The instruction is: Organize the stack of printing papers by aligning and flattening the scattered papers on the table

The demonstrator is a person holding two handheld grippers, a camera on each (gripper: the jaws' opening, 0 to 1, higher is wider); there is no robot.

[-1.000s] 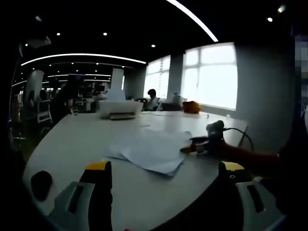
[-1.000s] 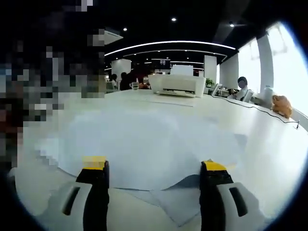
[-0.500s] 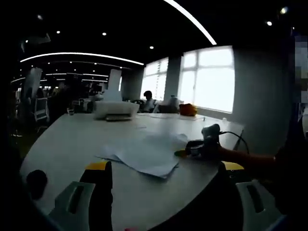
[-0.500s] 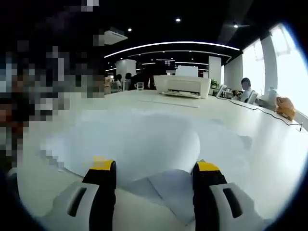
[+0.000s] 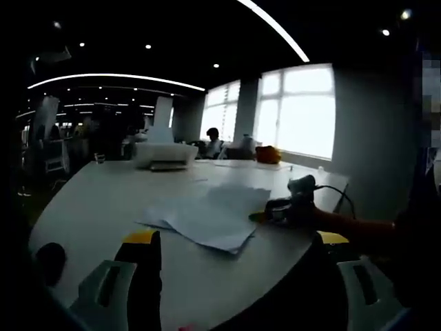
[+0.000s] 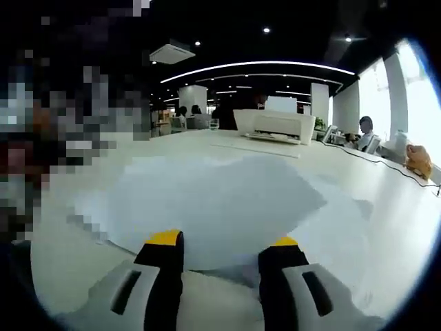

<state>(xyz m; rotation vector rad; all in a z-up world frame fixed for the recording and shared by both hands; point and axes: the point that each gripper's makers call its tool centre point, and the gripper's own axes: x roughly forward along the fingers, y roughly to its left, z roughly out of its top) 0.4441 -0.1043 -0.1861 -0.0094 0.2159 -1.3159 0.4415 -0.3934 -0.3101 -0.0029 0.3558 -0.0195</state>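
While the right gripper (image 6: pixel 222 249) narrowed its jaws from a second earlier, they stayed partly open at the near edge of the papers (image 6: pixel 213 203), which lay at twelve o'clock on the table (image 6: pixel 372 227). Left gripper (image 5: pixel 234 241) hung wide open, with the papers at twelve o'clock beyond.

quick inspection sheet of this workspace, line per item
surface: white table, mostly bare
job's things: papers fanned out loosely, edges uneven
clutter: printer at far end; dark round object near table edge; orange thing by the window
grippers: left gripper open above near edge; right gripper partly closed at the papers' near edge, grip cannot be told
cables: black cable near right gripper
surroundings: office, bright windows, seated person
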